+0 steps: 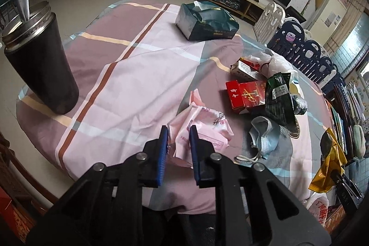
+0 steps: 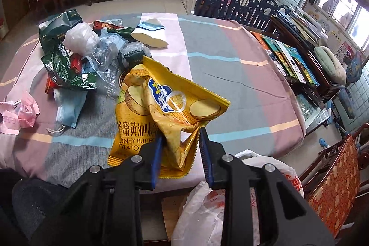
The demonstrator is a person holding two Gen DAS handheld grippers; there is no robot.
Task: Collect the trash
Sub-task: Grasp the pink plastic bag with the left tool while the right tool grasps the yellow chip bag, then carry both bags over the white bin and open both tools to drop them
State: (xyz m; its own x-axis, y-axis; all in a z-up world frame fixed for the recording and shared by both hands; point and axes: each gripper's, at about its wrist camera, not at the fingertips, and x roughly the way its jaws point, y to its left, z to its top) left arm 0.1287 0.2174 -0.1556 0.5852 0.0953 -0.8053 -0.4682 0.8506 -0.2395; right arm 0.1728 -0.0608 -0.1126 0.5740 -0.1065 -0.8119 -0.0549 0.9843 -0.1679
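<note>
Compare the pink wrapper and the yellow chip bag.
The pink wrapper is pale, crumpled and lies on the tablecloth; the yellow chip bag is bright, larger and partly lifted. The left gripper straddles the wrapper's near edge, while the right gripper pinches a fold of the bag. Both are empty-looking packaging between blue fingers.

A crumpled yellow chip bag (image 2: 166, 112) is lifted over the table's near edge, pinched at its lower corner. A crushed pink wrapper (image 1: 203, 133) lies by the near edge, also pinched. Toward the right edge sit a blue face mask (image 1: 265, 137), red cigarette packs (image 1: 244, 96), a green wrapper (image 1: 279, 98) and clear plastic bags (image 2: 103, 54), heaped touching.
</note>
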